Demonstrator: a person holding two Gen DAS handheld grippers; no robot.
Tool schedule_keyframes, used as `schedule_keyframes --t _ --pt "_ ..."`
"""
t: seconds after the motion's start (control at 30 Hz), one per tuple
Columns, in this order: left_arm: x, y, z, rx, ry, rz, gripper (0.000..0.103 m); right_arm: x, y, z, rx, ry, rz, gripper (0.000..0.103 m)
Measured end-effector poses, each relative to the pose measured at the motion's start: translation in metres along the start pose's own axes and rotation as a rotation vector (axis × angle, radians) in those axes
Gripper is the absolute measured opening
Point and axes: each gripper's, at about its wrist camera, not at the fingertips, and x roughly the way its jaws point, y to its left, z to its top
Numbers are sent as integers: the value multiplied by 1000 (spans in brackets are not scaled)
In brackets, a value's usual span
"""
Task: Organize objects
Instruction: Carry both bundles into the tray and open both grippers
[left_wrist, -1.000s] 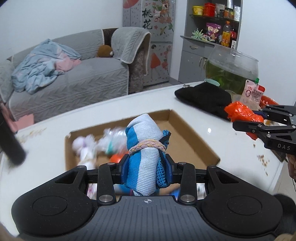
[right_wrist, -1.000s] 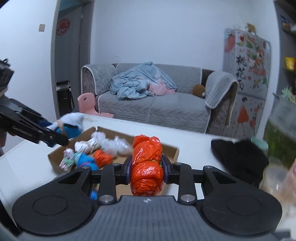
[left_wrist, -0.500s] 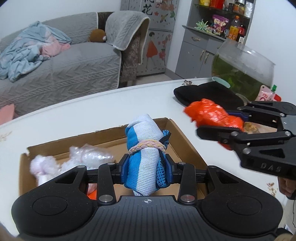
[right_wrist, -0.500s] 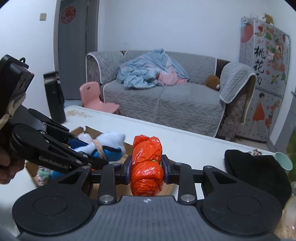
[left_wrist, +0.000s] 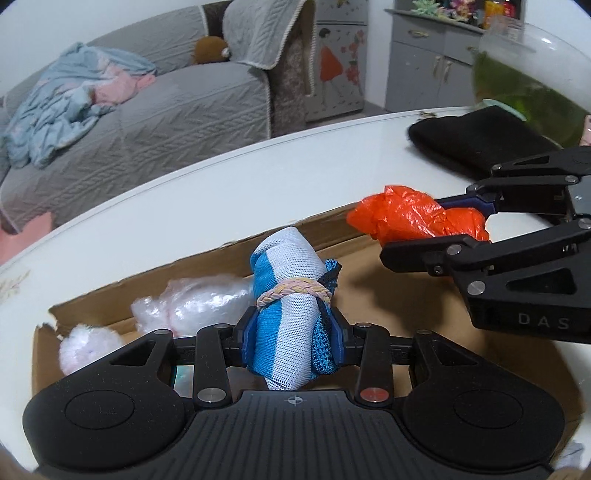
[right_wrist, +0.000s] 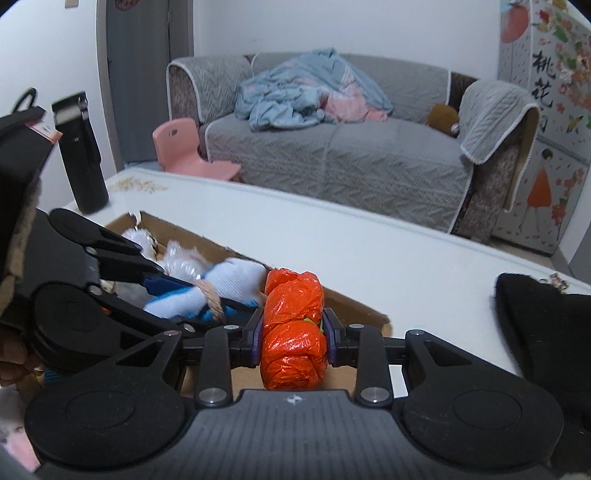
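L gripper (left_wrist: 293, 338): jaws pinching blue/white cloth roll (left_wrist: 290, 295) w/ braided band, held upright above cardboard box (left_wrist: 369, 236) on white desk (left_wrist: 184, 206). R gripper (right_wrist: 293, 341): jaws pinching orange bag bundle (right_wrist: 293, 332), held over box's right end, just beside roll. Clear bag bundle (left_wrist: 199, 304) + white fluffy item (left_wrist: 86, 347) lie in box.
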Motion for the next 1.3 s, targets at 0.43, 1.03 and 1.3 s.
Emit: schedule_keyframes --t 0.43,1.03,1.3 --pt "9 9 -4 7 13 14 45 25 9 7 -50 98 39 29" --pt "11 0 1 50 64 11 71 34 6 15 -84 195 24 32" --pt "8 0 2 67 72 1 79 33 3 15 -91 220 20 39"
